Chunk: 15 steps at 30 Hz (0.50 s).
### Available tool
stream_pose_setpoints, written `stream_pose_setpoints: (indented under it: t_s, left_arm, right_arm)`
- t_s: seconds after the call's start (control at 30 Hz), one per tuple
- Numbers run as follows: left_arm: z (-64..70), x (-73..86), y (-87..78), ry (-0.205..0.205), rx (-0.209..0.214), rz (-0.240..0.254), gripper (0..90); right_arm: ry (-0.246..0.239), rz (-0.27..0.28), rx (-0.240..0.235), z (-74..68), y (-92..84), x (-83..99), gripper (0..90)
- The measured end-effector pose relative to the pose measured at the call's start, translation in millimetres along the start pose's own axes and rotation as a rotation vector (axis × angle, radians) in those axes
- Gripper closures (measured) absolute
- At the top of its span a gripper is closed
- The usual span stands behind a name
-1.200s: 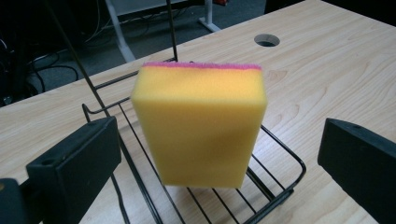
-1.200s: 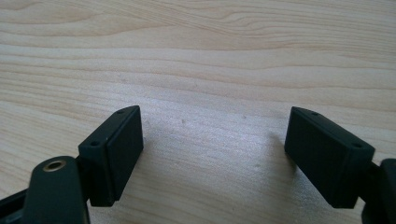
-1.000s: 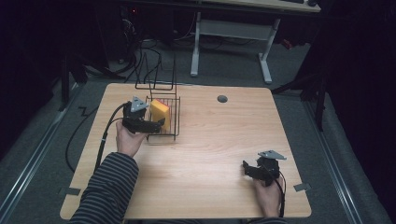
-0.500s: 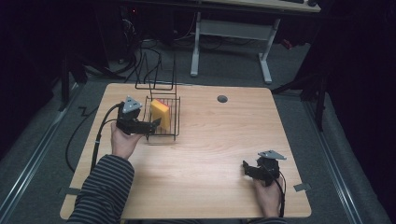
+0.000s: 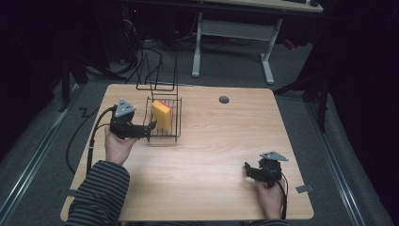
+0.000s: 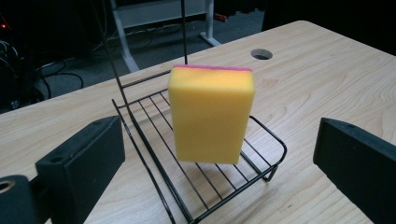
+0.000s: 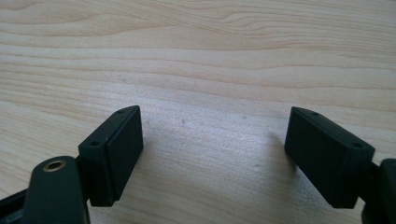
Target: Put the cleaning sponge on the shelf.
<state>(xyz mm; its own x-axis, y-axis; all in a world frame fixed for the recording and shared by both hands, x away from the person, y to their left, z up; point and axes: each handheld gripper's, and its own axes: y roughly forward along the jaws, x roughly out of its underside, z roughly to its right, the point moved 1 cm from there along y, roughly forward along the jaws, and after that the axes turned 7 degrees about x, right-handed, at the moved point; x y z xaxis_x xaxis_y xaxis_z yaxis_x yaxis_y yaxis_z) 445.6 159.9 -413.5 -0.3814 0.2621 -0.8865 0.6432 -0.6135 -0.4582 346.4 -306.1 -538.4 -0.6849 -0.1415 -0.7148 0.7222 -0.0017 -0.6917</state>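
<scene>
Wooden table; sponge upright in rack before spread left tongs; right tongs spread

No text, label, brand, number or sign can be read anywhere, neither on the yellow sponge in the wire rack nor on the wooden table around it.

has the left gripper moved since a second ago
Yes. The left gripper has backed away from the sponge, toward the wire rack's left edge, open.
</scene>
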Motion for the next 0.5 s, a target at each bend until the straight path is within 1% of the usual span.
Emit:
stream_pose_setpoints:
  t_s: [0.23, 0.4, 0.5]
  left_arm:
    - [-0.9, 3.8, -12.0, -0.010, -0.008, 0.015, 3.2]
    - [-1.4, 8.5, -18.6, -0.015, -0.016, 0.013, 3.6]
    - [-3.1, 11.9, -23.3, -0.027, -0.017, 0.014, 3.9]
  right_arm:
    - [0.000, 0.000, 0.000, 0.0, 0.0, 0.0, 19.5]
    - [0.000, 0.000, 0.000, -0.1, 0.0, 0.0, 19.5]
    - [0.001, 0.000, 0.000, -0.1, 0.0, 0.0, 19.5]
